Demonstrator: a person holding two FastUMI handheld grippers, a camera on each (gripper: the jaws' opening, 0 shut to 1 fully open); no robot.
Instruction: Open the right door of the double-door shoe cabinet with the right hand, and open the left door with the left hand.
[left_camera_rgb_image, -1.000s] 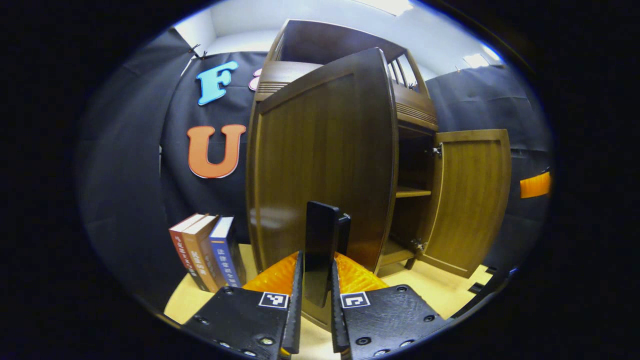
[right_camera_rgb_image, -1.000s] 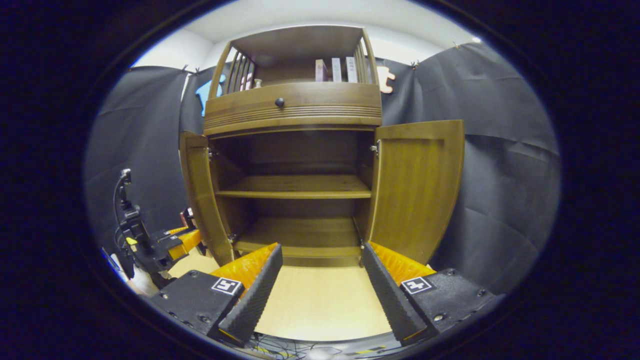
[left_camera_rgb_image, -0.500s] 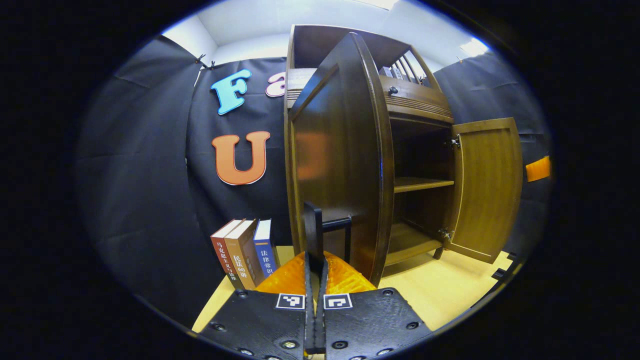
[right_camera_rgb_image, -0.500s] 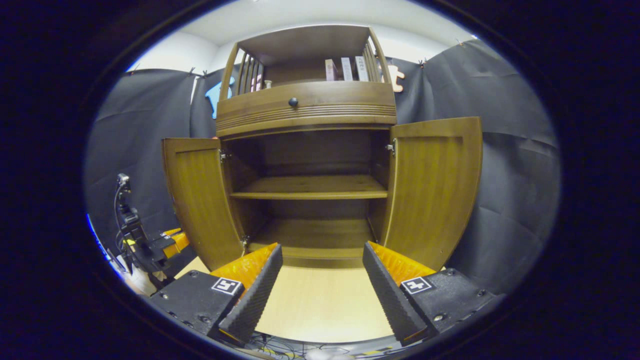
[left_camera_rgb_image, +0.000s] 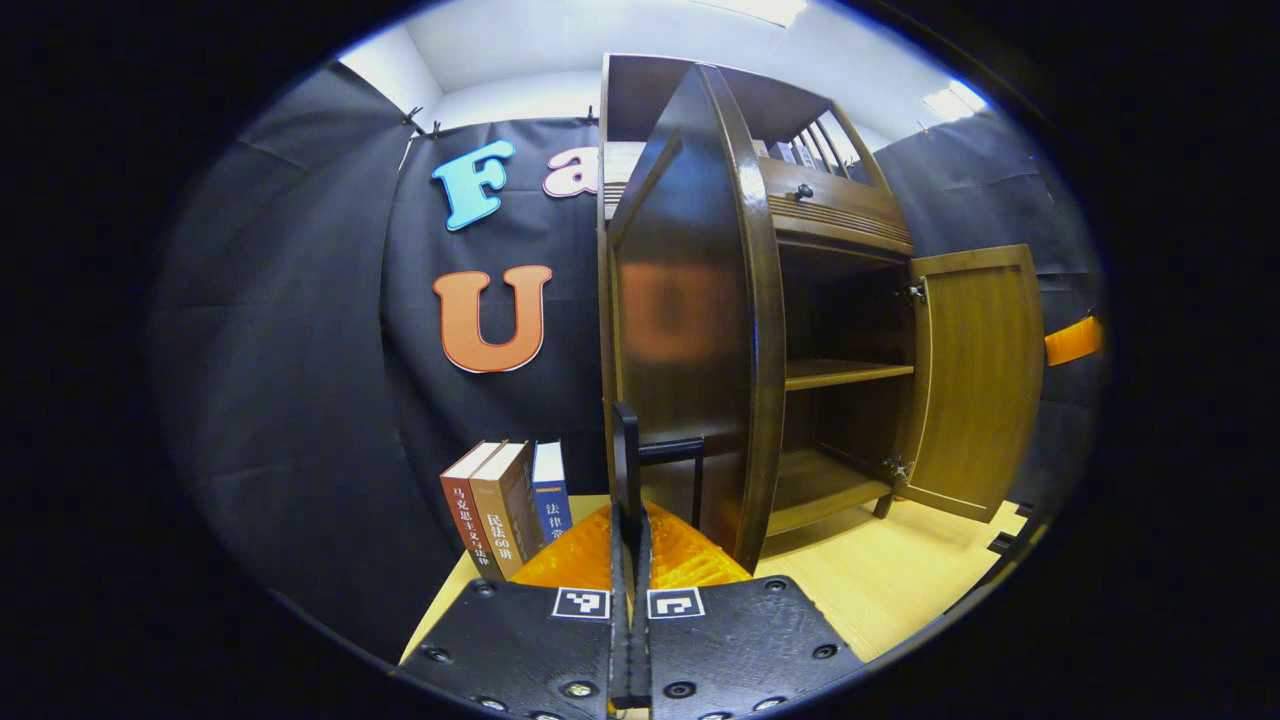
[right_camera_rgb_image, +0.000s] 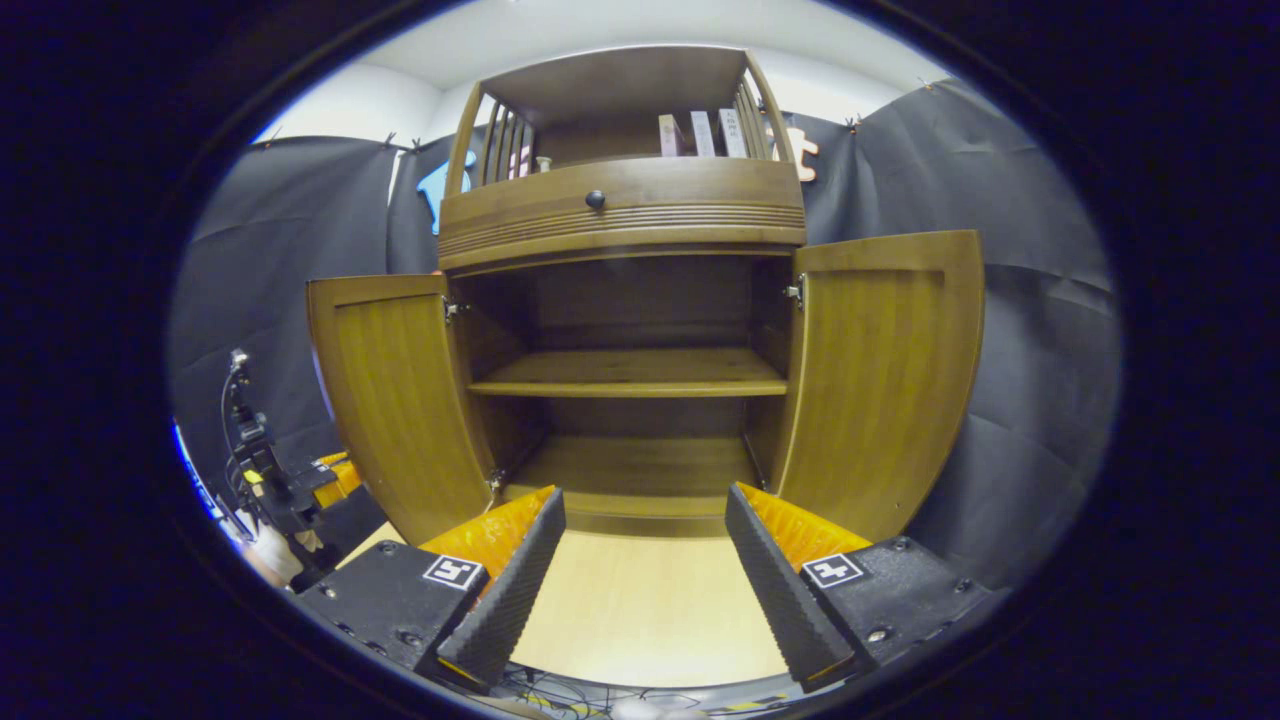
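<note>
The brown shoe cabinet (right_camera_rgb_image: 620, 210) stands with both lower doors swung open. In the left gripper view the left door (left_camera_rgb_image: 690, 330) is seen nearly edge-on, and my left gripper (left_camera_rgb_image: 630, 535) is shut on its thin black handle (left_camera_rgb_image: 627, 460). The right door (left_camera_rgb_image: 985, 370) stands wide open beyond it. In the right gripper view the left door (right_camera_rgb_image: 395, 390) and right door (right_camera_rgb_image: 880, 370) flank the bare inner shelf (right_camera_rgb_image: 630, 375). My right gripper (right_camera_rgb_image: 645, 530) hangs open in front of the cabinet, holding nothing. The left gripper (right_camera_rgb_image: 320, 490) shows low at the far left, behind the left door.
Three books (left_camera_rgb_image: 505, 505) stand upright on the pale wooden floor (right_camera_rgb_image: 640, 610) left of the cabinet, close to the left door's swing. A drawer with a round knob (right_camera_rgb_image: 595, 200) sits above the doors, and books stand on the top shelf (right_camera_rgb_image: 700, 135).
The left door has swung further outward with my left gripper still on its handle. The right gripper stayed open and almost still, drifting slightly left.
</note>
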